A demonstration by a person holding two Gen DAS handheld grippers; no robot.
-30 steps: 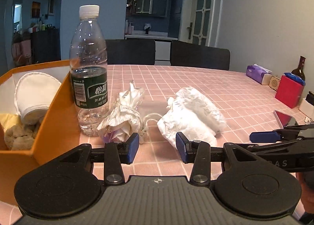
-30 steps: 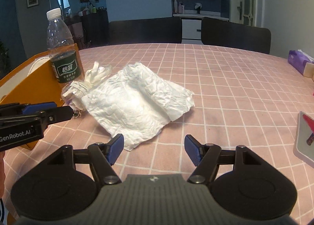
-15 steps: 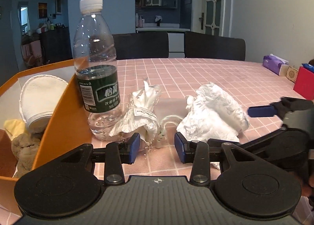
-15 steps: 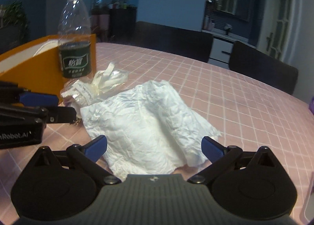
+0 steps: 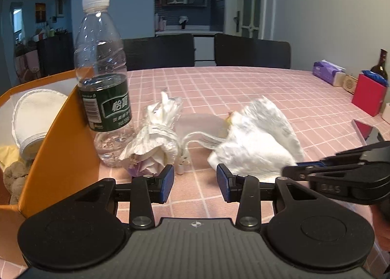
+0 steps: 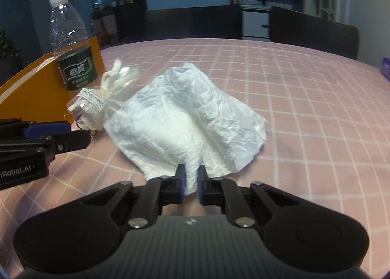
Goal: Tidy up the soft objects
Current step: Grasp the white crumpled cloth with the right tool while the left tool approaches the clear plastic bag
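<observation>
A crumpled white tissue [image 6: 185, 128] lies on the pink checked table; it also shows in the left wrist view [image 5: 258, 142]. My right gripper [image 6: 191, 181] is shut on the tissue's near edge. A tied clear plastic bag [image 5: 156, 142] holding white and purple bits lies left of the tissue, against a water bottle [image 5: 103, 79]. My left gripper [image 5: 195, 181] is open and empty, low over the table just in front of the bag. An orange box [image 5: 63, 147] at the left holds a white pad [image 5: 31, 118] and a brown plush [image 5: 14, 176].
The water bottle stands against the orange box's right wall. At the far right are a purple tissue pack [image 5: 327, 75], a red box [image 5: 368, 97], a dark bottle [image 5: 380, 65] and a phone [image 5: 365, 129]. Two dark chairs [image 5: 207, 50] stand behind the table.
My right gripper has closed from wide open onto the near edge of the tissue, and the tissue has bunched up a little. My left gripper has stayed open in front of the bag.
</observation>
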